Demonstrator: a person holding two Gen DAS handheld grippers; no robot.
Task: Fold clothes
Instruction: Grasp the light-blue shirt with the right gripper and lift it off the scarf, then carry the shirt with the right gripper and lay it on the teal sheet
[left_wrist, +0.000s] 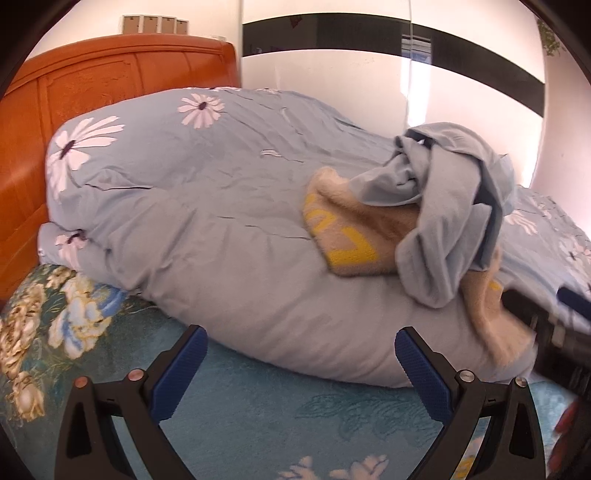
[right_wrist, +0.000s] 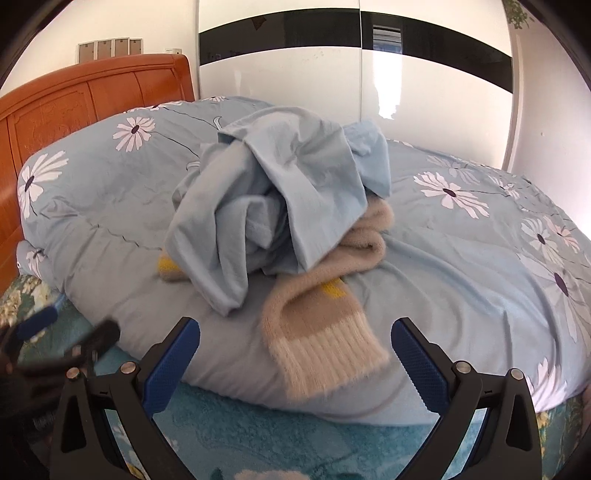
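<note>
Crumpled light-blue cotton garment (right_wrist: 273, 206) — heaped on a fuzzy beige knit sweater with yellow lettering and a cream ribbed cuff (right_wrist: 325, 343); both resting on top of a puffy pale-blue duvet printed with white daisies (right_wrist: 480, 266), near its front edge; sweater cuff hanging down toward the duvet's lower fold.

Duvet bunched on a teal floral bedspread (left_wrist: 258, 398); orange carved wooden headboard (left_wrist: 92, 85) behind at left; glossy white wardrobe with a black band (right_wrist: 280, 66) behind.

Left gripper (left_wrist: 301, 354) — black frame, blue textured pads, jaws spread wide, nothing between them; low over the bedspread, in front of the duvet, apart from the clothes.

Right gripper (right_wrist: 295, 347) — same build, jaws spread wide, empty; just before the sweater cuff, not touching it; blurred at the right edge of the left wrist view.
</note>
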